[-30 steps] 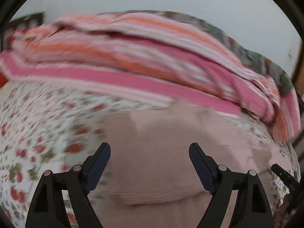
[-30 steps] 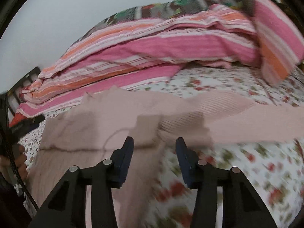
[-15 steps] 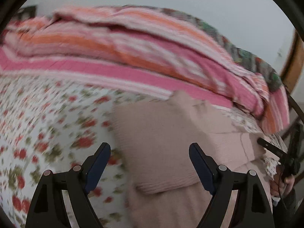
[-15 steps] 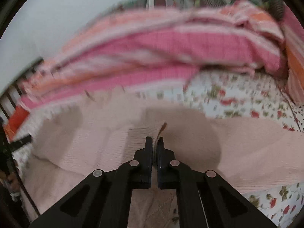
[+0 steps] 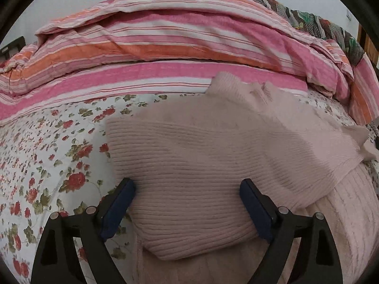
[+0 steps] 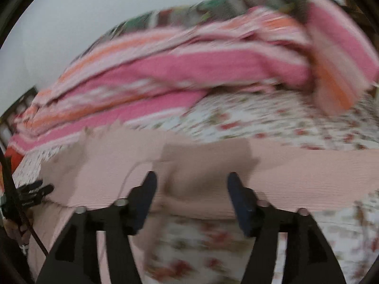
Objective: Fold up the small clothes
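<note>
A pale pink ribbed knit garment [image 5: 201, 156] lies on the floral bedsheet [image 5: 47, 146], with one part folded over the rest. My left gripper [image 5: 187, 203] is open, its fingers spread either side of the folded sleeve end, just above it. In the right wrist view the same garment [image 6: 189, 163] spreads across the sheet, blurred by motion. My right gripper [image 6: 191, 198] is open above the garment's near edge and holds nothing. The left gripper's tip [image 6: 33, 193] shows at the far left.
A pink, orange and white striped duvet [image 5: 165, 40] is piled along the back of the bed, with a dark patterned blanket [image 5: 327, 26] behind it. Floral sheet [image 6: 296, 123] lies to the right of the garment. A dark bed frame [image 6: 14, 116] stands at the left.
My right gripper was shut on the garment half a second ago and has opened and let it go. My left gripper has moved in closer over the folded part, staying open.
</note>
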Demonstrator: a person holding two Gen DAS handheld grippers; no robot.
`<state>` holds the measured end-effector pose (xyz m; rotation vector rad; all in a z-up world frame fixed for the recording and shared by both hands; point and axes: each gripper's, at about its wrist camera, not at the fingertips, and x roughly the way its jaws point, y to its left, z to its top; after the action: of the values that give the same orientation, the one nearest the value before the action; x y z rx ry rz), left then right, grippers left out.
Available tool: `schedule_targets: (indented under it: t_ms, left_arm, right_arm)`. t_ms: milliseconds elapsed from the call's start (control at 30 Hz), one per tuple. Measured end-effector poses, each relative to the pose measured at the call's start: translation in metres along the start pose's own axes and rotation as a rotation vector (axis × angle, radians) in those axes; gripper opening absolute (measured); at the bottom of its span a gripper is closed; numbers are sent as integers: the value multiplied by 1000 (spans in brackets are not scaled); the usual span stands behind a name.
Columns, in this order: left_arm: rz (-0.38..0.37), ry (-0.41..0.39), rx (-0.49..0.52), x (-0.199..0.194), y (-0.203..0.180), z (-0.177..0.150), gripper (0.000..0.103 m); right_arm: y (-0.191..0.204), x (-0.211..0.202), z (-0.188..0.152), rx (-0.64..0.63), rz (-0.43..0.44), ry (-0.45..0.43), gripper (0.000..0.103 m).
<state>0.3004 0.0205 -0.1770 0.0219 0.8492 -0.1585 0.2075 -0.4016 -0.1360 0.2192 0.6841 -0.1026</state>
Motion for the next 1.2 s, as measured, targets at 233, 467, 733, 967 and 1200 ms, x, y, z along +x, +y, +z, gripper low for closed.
schedule_targets:
  t_ms: [233,467,733,967,1200]
  left_arm:
    - [25,-10,10,-2,-2,-3,92]
    - [37,-1,4,2,-2,-1,95]
    - [34,0,3,2,-1,-1,96]
    - [17,-8,-24,0,3,-2,96]
    - [-73,-62,-236,-29,43,-8,96]
  right_arm:
    - [-132,-34,-12,145,-234,6,73]
    - [-204,-25,-28,321,-161,45,73]
    - [-224,0,1,356,-259,56,4]
    - [-184,-35,18,214,-333,-63,6]
    - [-83,-89,71,16,-329,-182,6]
